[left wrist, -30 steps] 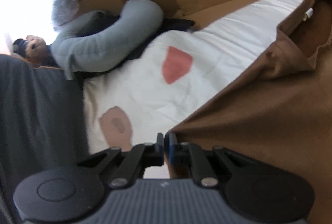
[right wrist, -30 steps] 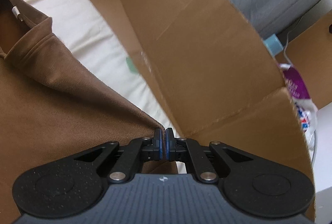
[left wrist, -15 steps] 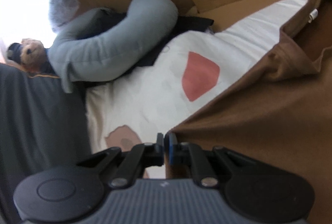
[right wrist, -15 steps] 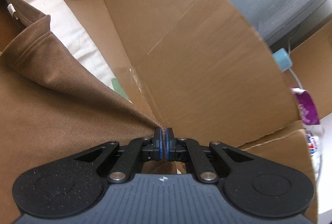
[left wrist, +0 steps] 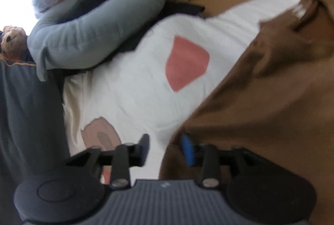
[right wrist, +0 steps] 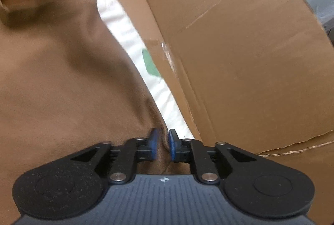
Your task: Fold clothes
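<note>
A brown shirt (left wrist: 261,112) lies on a white sheet with coloured patches (left wrist: 146,87); its collar and label are at the upper right. My left gripper (left wrist: 167,144) is open, its fingers apart at the shirt's left edge, with cloth touching the right finger. In the right wrist view the same shirt (right wrist: 62,79) fills the left side. My right gripper (right wrist: 161,144) is open by a small gap, with the shirt's right edge lying between the blue pads (right wrist: 154,141).
A grey bolster pillow (left wrist: 94,37) over dark clothing lies at the far left, with a teddy bear (left wrist: 12,41) beside it. Dark grey fabric (left wrist: 27,120) runs along the left. Cardboard panels (right wrist: 240,47) stand along the sheet's right side and far end.
Both grippers were shut on the shirt's edges and have now opened, the left wide, the right slightly. Both have moved forward toward the collar; the frames are motion-blurred.
</note>
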### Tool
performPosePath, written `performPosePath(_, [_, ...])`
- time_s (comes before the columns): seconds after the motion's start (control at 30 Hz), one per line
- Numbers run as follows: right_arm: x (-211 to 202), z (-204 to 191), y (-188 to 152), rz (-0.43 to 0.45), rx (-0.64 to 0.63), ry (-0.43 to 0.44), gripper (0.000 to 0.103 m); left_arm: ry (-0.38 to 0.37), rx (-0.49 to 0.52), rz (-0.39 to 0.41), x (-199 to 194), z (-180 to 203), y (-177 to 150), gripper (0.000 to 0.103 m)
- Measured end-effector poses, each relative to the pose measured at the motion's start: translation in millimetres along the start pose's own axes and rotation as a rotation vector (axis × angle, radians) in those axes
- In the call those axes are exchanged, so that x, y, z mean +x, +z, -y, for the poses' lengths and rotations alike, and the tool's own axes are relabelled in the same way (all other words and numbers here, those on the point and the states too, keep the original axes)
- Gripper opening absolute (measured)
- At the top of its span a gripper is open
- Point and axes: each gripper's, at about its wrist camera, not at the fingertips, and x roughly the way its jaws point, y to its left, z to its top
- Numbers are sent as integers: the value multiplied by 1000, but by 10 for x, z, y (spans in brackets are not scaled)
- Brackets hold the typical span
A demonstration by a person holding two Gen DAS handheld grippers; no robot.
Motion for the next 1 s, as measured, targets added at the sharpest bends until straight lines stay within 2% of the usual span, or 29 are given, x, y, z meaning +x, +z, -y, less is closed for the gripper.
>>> performPosePath(0.17, [-254,122,168,60,28,42,26,-31,1,65,-159,9,235,42])
performPosePath(0.47, [-34,27,600,103,194,130,28,-110,44,175,-139,413,743,42])
performPosePath(0.57, [41,-6,745,117,250,160,31,-118,58,179,-47,551,801,42])
performPosePath(0.9, [151,-228,856,131,334,229,32,-146,23,145,178,700,792,41])
performPosePath(1.0, [85,-366,816,151,295,214,32,-157,25,158,135,676,775,41])
